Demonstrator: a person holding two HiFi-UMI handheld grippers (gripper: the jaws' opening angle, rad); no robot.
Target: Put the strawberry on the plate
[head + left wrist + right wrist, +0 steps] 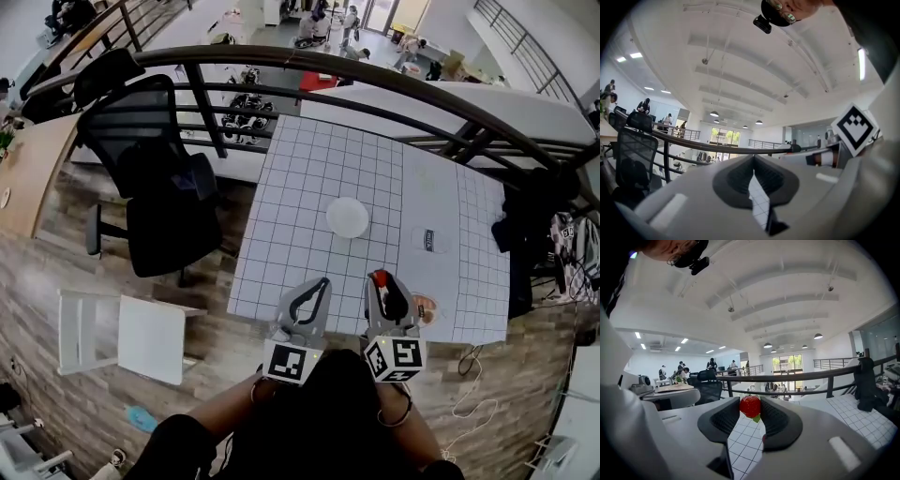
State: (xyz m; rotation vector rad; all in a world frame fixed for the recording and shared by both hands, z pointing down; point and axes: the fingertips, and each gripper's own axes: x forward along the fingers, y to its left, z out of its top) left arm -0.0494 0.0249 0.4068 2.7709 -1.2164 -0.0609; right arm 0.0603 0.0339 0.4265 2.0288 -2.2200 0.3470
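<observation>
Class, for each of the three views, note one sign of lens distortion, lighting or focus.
Head view: the fisheye lens bends the railing into an arc and warps the table grid lines. Left gripper view: black corners, and the near grey body of the left hand-held gripper looks soft. Right gripper view: the strawberry is sharp and evenly lit; the railing curves.

Red strawberry (750, 406), wht plate (348, 217), grid-lined tbl (300, 178).
</observation>
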